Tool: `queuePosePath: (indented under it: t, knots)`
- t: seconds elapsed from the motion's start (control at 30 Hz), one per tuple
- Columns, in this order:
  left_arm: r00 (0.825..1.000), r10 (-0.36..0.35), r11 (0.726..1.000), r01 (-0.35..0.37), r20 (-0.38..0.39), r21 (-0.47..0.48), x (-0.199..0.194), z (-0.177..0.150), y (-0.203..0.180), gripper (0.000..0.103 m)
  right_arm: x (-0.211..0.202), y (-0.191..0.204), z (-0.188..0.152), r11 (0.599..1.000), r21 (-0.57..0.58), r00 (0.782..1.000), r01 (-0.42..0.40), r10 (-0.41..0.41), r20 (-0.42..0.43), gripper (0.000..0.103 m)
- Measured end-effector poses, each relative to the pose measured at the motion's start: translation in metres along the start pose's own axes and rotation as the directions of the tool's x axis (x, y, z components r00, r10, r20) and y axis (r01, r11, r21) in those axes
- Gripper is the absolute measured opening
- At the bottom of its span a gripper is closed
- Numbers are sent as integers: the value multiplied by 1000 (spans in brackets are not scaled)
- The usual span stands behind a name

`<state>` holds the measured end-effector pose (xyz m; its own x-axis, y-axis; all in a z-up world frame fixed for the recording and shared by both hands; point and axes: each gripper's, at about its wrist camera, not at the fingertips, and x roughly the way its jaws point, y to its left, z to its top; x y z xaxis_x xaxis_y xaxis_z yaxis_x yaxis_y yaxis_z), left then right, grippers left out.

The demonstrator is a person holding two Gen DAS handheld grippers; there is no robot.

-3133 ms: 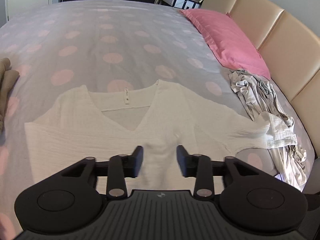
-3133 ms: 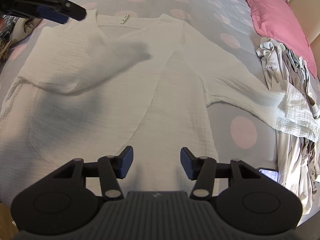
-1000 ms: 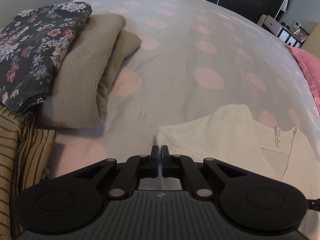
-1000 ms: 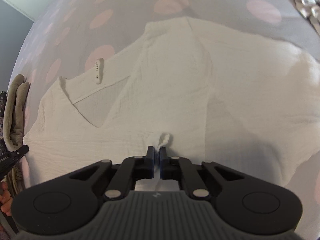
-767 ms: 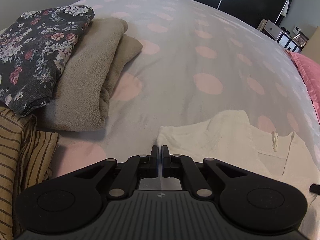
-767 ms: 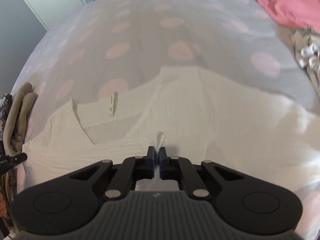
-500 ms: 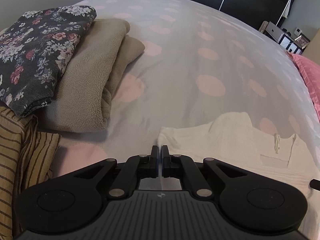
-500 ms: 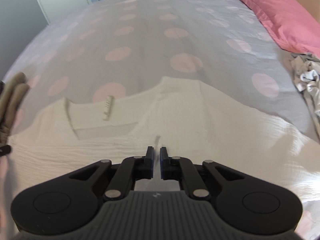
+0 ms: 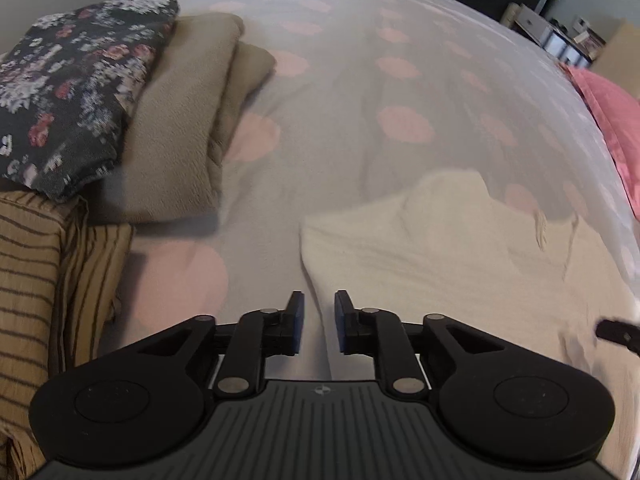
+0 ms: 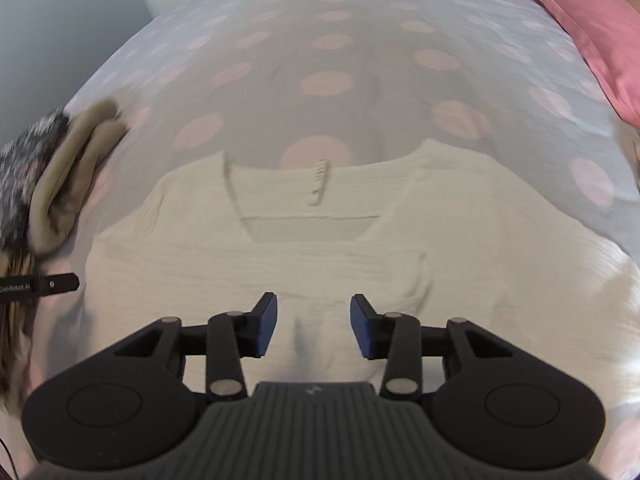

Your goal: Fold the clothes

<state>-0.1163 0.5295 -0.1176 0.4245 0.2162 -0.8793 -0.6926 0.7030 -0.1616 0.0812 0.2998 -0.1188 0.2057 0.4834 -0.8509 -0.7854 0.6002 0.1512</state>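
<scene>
One white top (image 10: 360, 248) lies spread on the bed, at the centre of the right wrist view, with one label tab (image 10: 319, 183) at its neckline, toward 12 o'clock. Three folded garments are stacked at 9 to 10 o'clock in the left wrist view: one dark floral piece (image 9: 76, 80), one beige fleece piece (image 9: 180, 128), one tan striped piece (image 9: 36, 280). One pink pillow (image 10: 592, 28) sits at 2 o'clock. One polka-dot bedspread (image 9: 360, 100) covers the bed. Two grippers show: the left gripper (image 9: 319, 322) and the right gripper (image 10: 313, 325).

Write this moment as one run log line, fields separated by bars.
stage: sleeve fold laid | left gripper: opening, nothing between | right gripper: opening, nothing between | white top: flat on bed
</scene>
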Motion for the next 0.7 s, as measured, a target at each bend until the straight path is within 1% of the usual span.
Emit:
queuePosePath:
  t: [0.13,0.2,0.23,0.27,0.33,0.43,0.6,0.7]
  knots:
    - [998,-24,998,28,-58,64,-3,-16,-6,15,15,15,-9,993,-87,997,79,-80,-14,42]
    - [997,-29,995,36,-76,88,-7,-23,-8,15,22,23,-14,984,-130,993,117,-121,-19,30]
    - [996,-33,995,41,-81,95,-9,-25,-8,17,23,23,-15,980,-141,990,138,-143,-23,15]
    - [995,-45,993,54,-89,102,-12,-27,-8,18,22,21,-16,980,-138,988,144,-149,-29,10]
    - [992,-69,990,82,-109,114,-16,-32,-8,27,17,15,-17,981,-125,987,149,-154,-35,10]
    - [989,-86,984,104,-122,147,-24,-40,-11,30,4,7,-19,982,-99,985,159,-165,-52,9]
    - [991,-83,968,106,-107,227,-38,-54,-20,32,-16,-15,-32,985,-25,977,172,-174,-121,10]
    - [993,-75,960,98,-94,263,-45,-62,-22,39,-21,-27,-47,981,-31,969,192,-195,-153,10]
